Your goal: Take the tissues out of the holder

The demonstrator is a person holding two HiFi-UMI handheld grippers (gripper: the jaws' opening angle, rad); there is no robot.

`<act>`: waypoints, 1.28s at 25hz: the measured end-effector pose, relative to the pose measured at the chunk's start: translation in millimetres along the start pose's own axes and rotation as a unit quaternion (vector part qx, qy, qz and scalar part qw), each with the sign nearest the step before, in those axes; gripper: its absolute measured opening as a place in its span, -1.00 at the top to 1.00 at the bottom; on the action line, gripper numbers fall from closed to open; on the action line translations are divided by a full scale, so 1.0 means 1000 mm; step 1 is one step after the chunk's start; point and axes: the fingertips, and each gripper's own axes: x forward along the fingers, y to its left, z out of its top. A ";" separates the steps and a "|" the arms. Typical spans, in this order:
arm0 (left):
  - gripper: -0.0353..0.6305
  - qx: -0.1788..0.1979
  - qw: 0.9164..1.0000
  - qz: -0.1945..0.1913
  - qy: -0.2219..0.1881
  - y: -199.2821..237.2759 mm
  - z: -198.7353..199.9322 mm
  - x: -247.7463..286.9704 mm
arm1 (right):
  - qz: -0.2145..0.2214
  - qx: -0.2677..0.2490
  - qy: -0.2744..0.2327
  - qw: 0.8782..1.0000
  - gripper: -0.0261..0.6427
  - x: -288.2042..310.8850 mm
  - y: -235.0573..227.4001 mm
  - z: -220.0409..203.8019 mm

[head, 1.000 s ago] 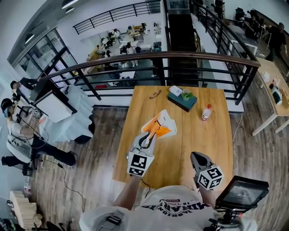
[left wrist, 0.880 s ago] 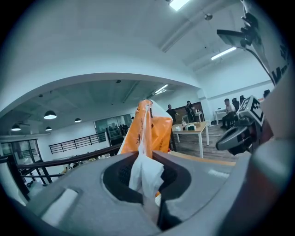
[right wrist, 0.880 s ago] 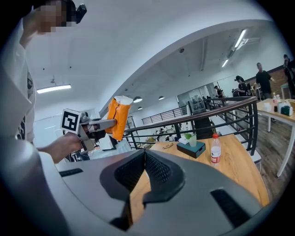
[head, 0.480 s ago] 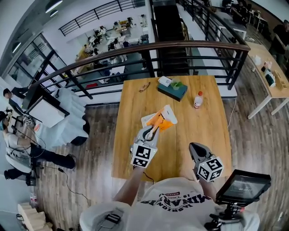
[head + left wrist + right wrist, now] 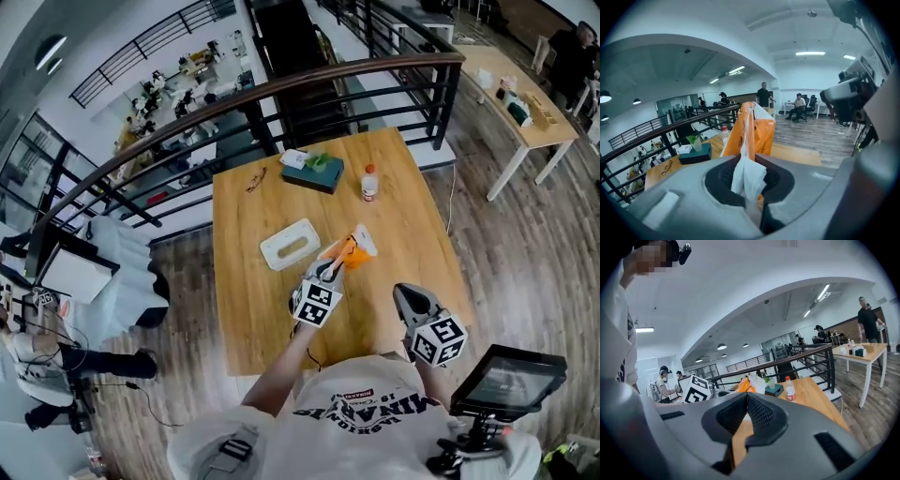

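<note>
Tissue pack [image 5: 352,249], orange/white, pinched by its wrapper in L claw [image 5: 330,268], jaws nearly closed, over mid tabletop [image 5: 248,314]. White holder [image 5: 290,244] just beside it toward L edge, apart. R claw [image 5: 406,296] closed, empty, near front R corner. Teal box [image 5: 313,174] and bottle [image 5: 369,184] by far edge.

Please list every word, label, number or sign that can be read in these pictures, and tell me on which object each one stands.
No text can be read with certainty.
On the white T-shirt: dark printed lettering, upside down and warped, not readable.
On the orange plastic tissue pack: dark print, too blurred.
On the small clear bottle with a red label: too small.
On the white marker cubes: only black square patterns, no letters.
</note>
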 end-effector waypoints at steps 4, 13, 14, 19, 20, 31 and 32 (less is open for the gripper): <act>0.80 0.008 0.999 -0.030 0.044 -0.022 -0.030 0.030 | -0.029 0.009 -0.005 1.000 0.90 -0.018 -0.012 -0.006; 0.80 0.046 0.985 -0.068 0.154 -0.052 -0.107 0.088 | -0.051 0.020 -0.008 0.998 0.90 -0.037 -0.021 -0.008; 0.80 0.048 0.982 -0.073 0.167 -0.054 -0.117 0.095 | -0.053 0.020 -0.008 0.998 0.90 -0.038 -0.022 -0.008; 0.80 0.055 0.967 -0.099 0.228 -0.067 -0.172 0.125 | -0.062 0.022 -0.010 0.998 0.90 -0.044 -0.027 -0.011; 0.80 0.056 0.963 -0.105 0.241 -0.070 -0.183 0.129 | -0.064 0.022 -0.010 0.998 0.90 -0.046 -0.028 -0.012; 0.79 0.077 0.937 -0.146 0.308 -0.069 -0.238 0.172 | -0.087 0.023 -0.012 0.996 0.89 -0.035 -0.041 -0.023; 0.78 0.074 0.940 -0.131 0.305 -0.056 -0.239 0.174 | -0.072 0.016 -0.009 0.997 0.90 -0.024 -0.041 -0.021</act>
